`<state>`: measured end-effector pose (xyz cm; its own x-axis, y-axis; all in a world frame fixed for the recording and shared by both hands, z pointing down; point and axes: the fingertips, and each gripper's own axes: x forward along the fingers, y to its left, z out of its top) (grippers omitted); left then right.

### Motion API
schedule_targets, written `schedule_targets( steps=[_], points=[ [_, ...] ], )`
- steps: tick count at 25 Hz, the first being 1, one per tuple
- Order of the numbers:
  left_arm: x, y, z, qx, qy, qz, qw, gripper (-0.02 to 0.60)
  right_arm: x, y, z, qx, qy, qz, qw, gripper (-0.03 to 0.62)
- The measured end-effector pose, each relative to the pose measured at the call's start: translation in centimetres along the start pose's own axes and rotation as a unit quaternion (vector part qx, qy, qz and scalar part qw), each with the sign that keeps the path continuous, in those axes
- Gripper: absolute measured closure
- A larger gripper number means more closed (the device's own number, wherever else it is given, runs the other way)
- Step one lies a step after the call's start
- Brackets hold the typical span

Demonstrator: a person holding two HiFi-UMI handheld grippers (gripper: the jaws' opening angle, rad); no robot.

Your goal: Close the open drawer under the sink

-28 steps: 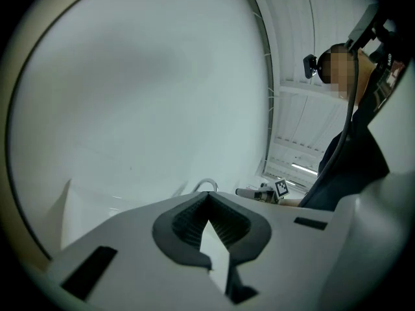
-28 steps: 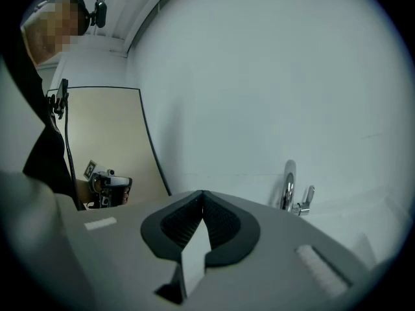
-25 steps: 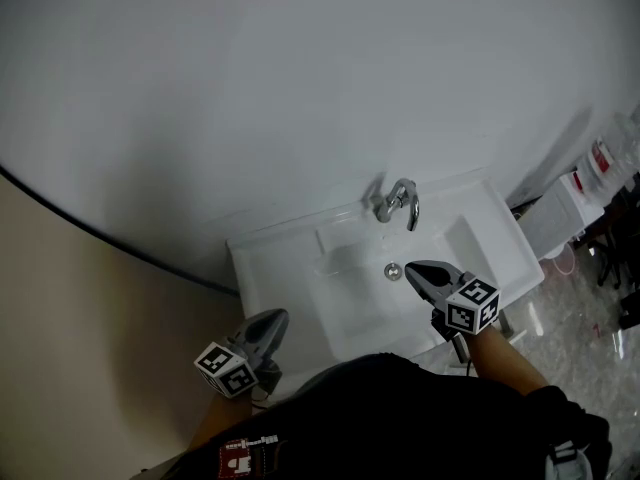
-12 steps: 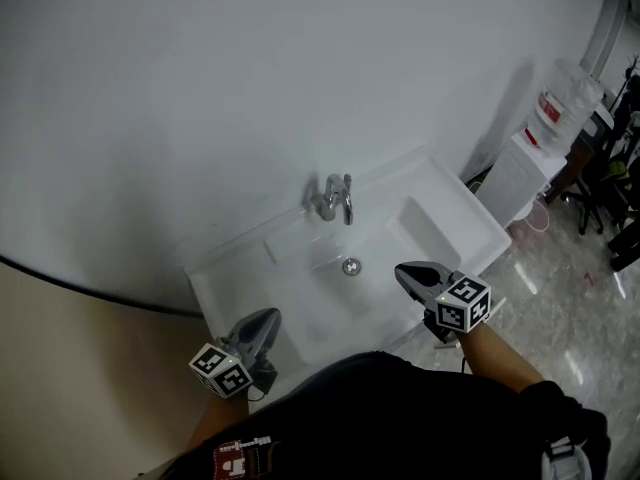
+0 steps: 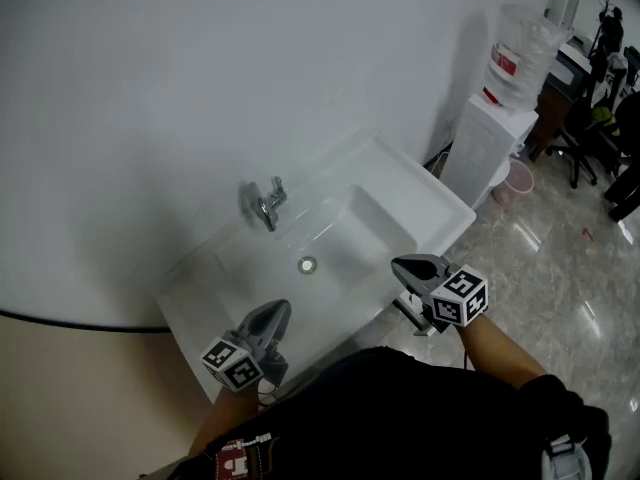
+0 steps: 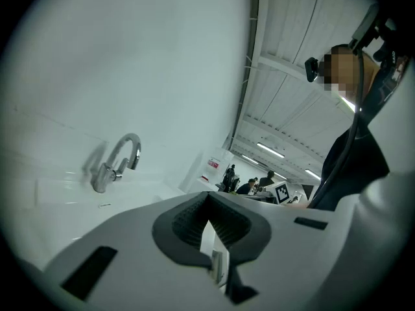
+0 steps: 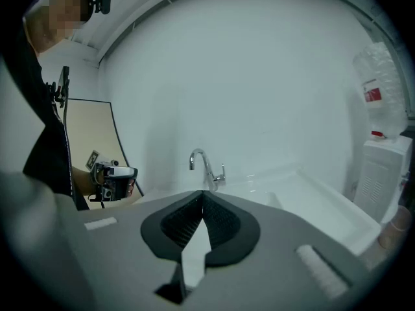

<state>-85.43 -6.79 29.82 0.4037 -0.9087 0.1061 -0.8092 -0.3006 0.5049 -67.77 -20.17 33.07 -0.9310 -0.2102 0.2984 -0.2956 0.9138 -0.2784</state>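
Well, the only print I find is a red label (image 5: 501,63) on the water bottle (image 5: 524,30), too small to read. My left gripper (image 5: 274,314) and right gripper (image 5: 404,265) are both closed and empty at the sink (image 5: 432,196) front; the drawer beneath is hidden. Since a second ago, the sink and faucet (image 5: 265,205) have slid leftward in the head view.

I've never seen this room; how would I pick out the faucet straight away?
Find the white sink set against the pale wall. On its back rim, near the wall, stands the faucet. It is the only upright chrome piece there, with a curved spout, whereas the drain lies flat in the sink's bottom.
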Motion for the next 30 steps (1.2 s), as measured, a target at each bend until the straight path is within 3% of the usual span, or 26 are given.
schedule_targets(
  steps=[6, 12, 19, 24, 30],
  points=[
    [6.2, -3.8, -3.7, 0.001, 0.047, -0.041, 0.9981, 0.589, -5.3, -4.4, -2.6, 0.023, -0.014, -0.040, 0.999, 0.592],
    [11.0, -7.5, -7.9, 0.014, 0.104, -0.088, 0.9906, 0.589, -10.4, -6.9, -6.6, 0.043, -0.023, -0.085, 0.995, 0.592],
    [15.1, -11.0, -12.8, 0.032, 0.165, -0.131, 0.9771, 0.589, -14.7, -9.6, -11.5, 0.071, -0.032, -0.124, 0.989, 0.592],
    [18.3, -12.7, -16.5, 0.040, 0.200, -0.137, 0.9693, 0.589, -16.8, -12.4, -14.6, 0.067, -0.034, -0.143, 0.987, 0.591],
    [21.4, -14.5, -22.2, 0.049, 0.258, -0.161, 0.9515, 0.589, -18.9, -15.7, -19.1, 0.069, -0.035, -0.171, 0.982, 0.589]
  ],
)
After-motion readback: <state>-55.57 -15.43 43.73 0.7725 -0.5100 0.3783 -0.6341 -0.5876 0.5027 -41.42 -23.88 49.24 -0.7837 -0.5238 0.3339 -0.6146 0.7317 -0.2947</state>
